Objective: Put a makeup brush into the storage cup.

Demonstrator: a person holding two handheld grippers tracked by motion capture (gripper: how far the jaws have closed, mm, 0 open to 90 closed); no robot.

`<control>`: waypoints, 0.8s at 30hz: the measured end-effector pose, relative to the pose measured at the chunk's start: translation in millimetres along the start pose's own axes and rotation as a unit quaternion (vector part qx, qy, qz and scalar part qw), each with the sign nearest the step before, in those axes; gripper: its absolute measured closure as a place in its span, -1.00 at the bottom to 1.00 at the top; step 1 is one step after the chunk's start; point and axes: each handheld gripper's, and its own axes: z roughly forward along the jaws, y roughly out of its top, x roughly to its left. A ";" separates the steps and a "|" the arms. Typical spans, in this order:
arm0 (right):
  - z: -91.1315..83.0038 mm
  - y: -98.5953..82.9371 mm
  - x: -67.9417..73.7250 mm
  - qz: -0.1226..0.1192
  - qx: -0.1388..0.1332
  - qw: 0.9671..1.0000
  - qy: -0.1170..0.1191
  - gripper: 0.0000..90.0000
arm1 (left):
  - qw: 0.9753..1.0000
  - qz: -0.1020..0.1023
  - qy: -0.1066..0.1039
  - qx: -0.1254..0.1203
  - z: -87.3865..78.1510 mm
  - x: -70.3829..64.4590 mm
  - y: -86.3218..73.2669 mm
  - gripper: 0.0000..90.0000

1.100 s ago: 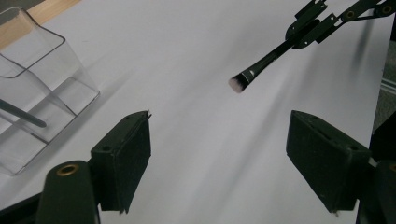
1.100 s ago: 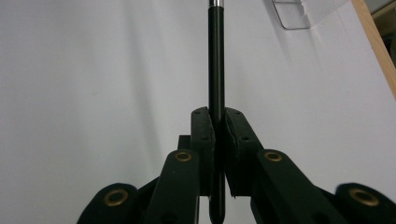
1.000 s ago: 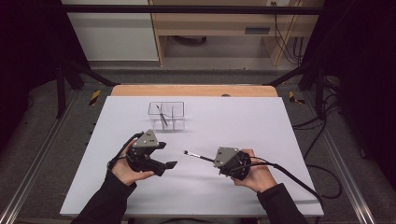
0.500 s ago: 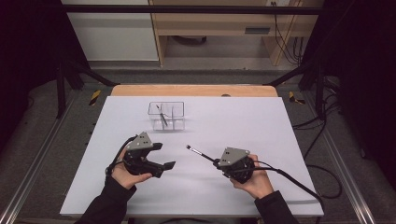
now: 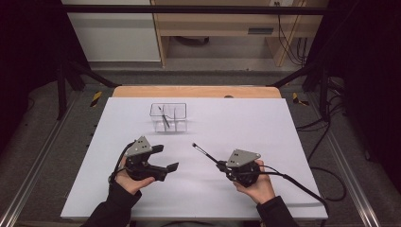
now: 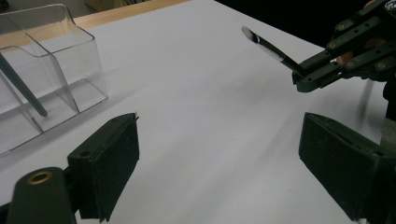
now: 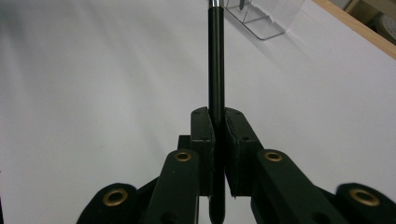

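My right gripper (image 5: pixel 220 164) is shut on the handle of a thin black brush (image 5: pixel 204 152) with a silver ferrule, whose tip points up and left toward the table's middle. In the right gripper view the brush (image 7: pixel 215 60) runs straight up from the closed jaws (image 7: pixel 218 126). My left gripper (image 5: pixel 165 157) is open, holds nothing and hovers over the white table at front left. The left gripper view has its jaws wide apart (image 6: pixel 224 158), with the brush (image 6: pixel 271 49) at upper right. A clear divided organizer (image 5: pixel 169 117) holds another thin dark stick (image 5: pixel 164 118).
The white tabletop (image 5: pixel 265 123) has a wooden edge (image 5: pixel 198 91) at the back. Cables trail from the right gripper over the right table edge (image 5: pixel 302 187). A dark frame and shelving stand beyond the table.
The right gripper has shifted a little to the right with the brush, whose tip now points farther toward the back. The left gripper drifted slightly left and stays open.
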 end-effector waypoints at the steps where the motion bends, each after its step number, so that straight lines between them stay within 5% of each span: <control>1: -0.6 -0.3 -0.3 0.003 -0.003 1.000 -0.001 0.85 | 1.000 -0.003 -0.002 0.000 0.7 0.5 -1.2 -0.72; 15: 2.6 -1.1 1.7 0.047 -0.037 0.998 0.012 0.85 | 1.000 -0.012 -0.009 -0.020 11.9 -9.2 -5.4 -0.71; 24: 7.0 -1.7 4.6 0.062 -0.053 0.996 0.022 0.85 | 0.998 -0.035 -0.026 -0.043 15.6 -13.8 -3.6 -0.70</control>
